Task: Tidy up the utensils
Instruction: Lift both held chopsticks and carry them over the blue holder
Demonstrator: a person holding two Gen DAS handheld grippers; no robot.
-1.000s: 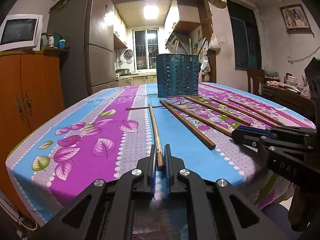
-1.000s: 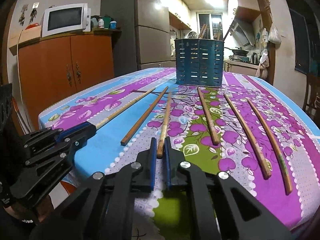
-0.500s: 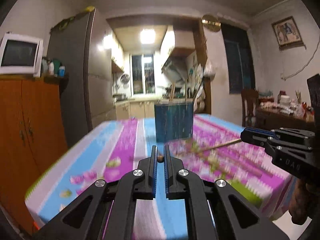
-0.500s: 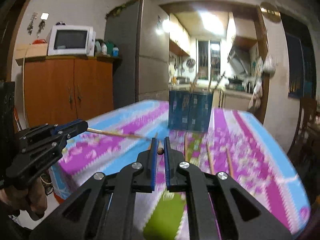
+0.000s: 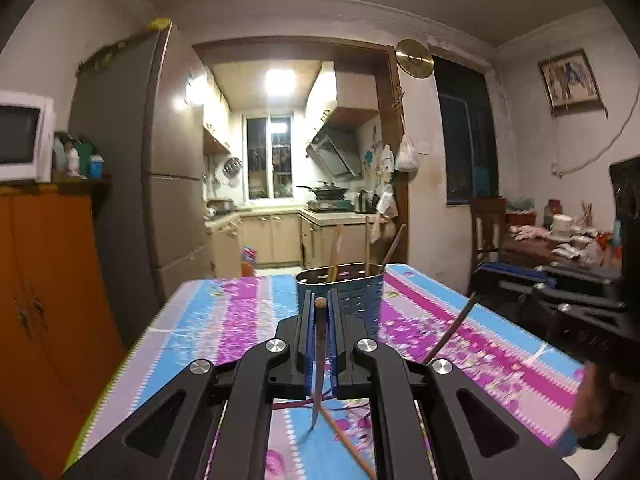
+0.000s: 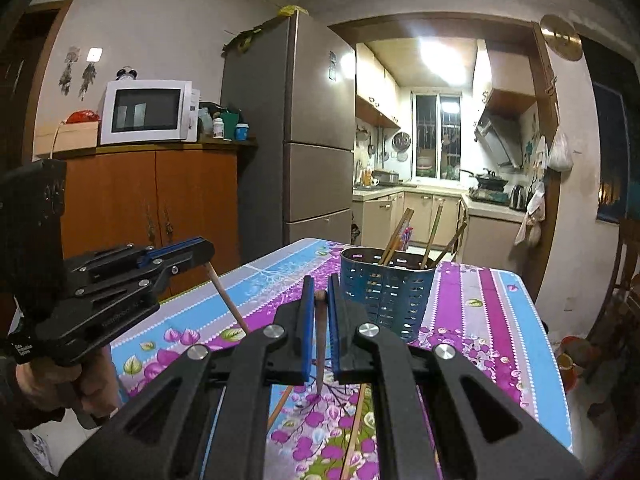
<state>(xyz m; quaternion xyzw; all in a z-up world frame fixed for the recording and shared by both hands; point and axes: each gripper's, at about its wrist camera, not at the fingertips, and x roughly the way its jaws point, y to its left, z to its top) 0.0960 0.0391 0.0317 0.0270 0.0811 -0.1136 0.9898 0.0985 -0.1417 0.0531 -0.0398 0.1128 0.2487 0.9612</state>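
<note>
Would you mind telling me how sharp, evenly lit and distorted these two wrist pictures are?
Left wrist view: mostly sharp, slight smear on the tablecloth at lower right; the ceiling light blows out; walls bow from the fisheye, corners go black. Right wrist view: sharp throughout; the same light glares, the fridge leans, corners dark.

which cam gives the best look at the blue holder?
Right wrist. The holder shows its open rim, most of its slotted wall and three chopsticks standing in it; only its lower left is cut by the right gripper. In the left wrist view the left gripper and its chopstick cover its left side.
</note>
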